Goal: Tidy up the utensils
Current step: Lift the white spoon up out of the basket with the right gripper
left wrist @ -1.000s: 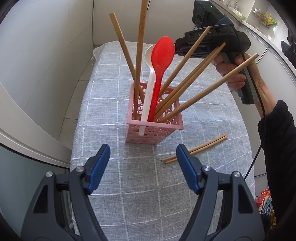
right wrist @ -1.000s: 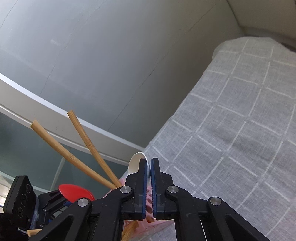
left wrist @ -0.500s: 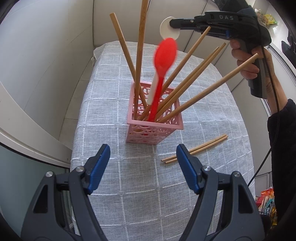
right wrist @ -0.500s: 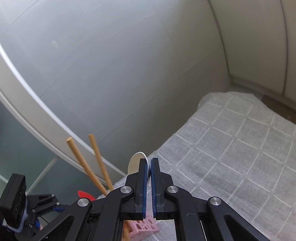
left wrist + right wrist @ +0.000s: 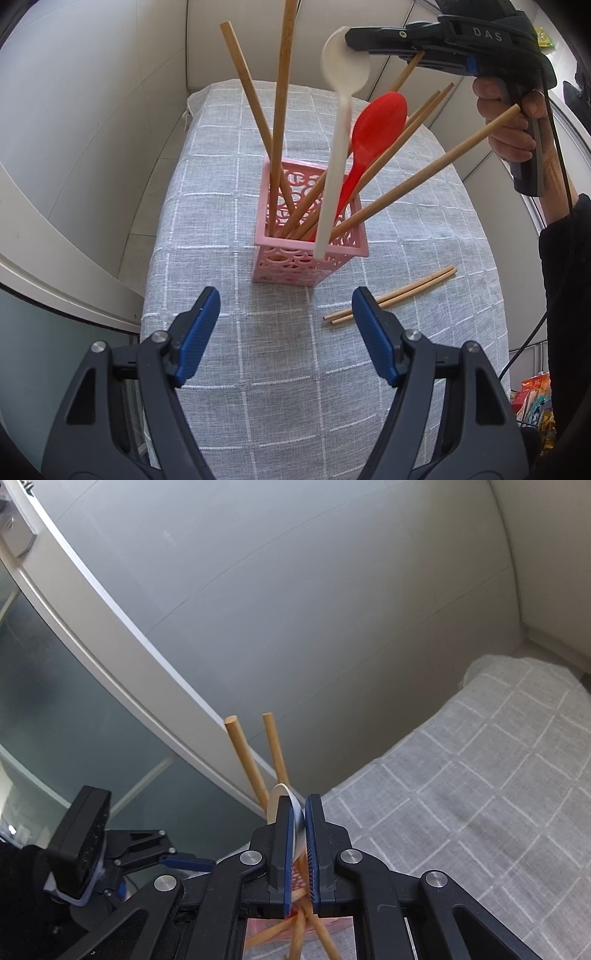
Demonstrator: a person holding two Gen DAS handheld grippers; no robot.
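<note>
A pink lattice basket (image 5: 288,269) stands on the grey checked tablecloth (image 5: 280,387) and holds several wooden chopsticks (image 5: 277,110) and a red spoon (image 5: 376,118). A white spoon (image 5: 334,177) hangs above the basket by its bowl, handle down and blurred, its end level with the front rim. My right gripper (image 5: 349,37) pinches that bowl at its tip. In the right wrist view the bowl (image 5: 279,797) sits between the pads of my right gripper (image 5: 299,805), whose jaws are opening slightly. My left gripper (image 5: 283,299) is open and empty, in front of the basket.
Two loose chopsticks (image 5: 391,295) lie on the cloth to the right of the basket, by my left gripper's right finger. A white wall and a glass panel (image 5: 55,350) border the table on the left. A person's hand (image 5: 513,125) and dark sleeve hold the right gripper.
My right gripper has risen and rolled, lifting the white spoon out of the basket until it dangles handle down. The red spoon has tipped to the right. My left gripper has not moved.
</note>
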